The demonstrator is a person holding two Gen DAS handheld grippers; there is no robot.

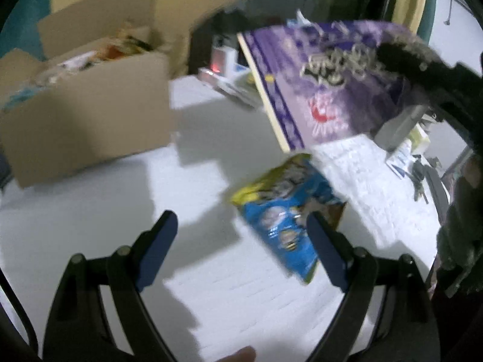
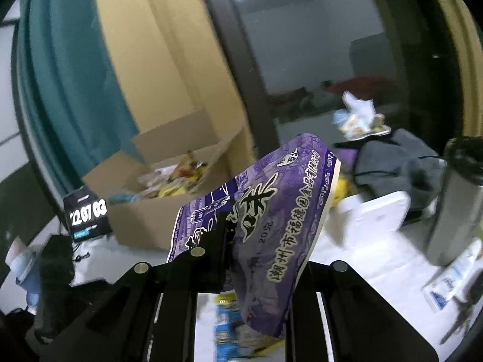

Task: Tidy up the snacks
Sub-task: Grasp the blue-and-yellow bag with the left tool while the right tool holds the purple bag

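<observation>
So snack sorting is well underway but not finished, I'd say. The open brown cardboard box (image 1: 90, 96) already has a heap of packets inside, too jumbled and blurry to count. The right tongs (image 2: 232, 241) are clamped on the lower edge of one flat purple foil snack packet with pale lettering (image 2: 271, 205), holding it up in the air, well off the white counter (image 1: 105, 226) and to the right of the box, so it looks headed for the box. The left tongs (image 1: 241, 232) are spread wide with nothing between them, hovering over the counter in front of the box. One blue and yellow snack bag (image 1: 286, 211) lies flat on the counter, below the purple packet and well to the right of the box; one of the left tongs' fingers overlaps it in the view, but I can't tell if it touches. Count: one box, one purple packet in the air, one blue and yellow bag loose on the counter. Left to do, by my guess: drop in the purple one, then grab the blue one.
</observation>
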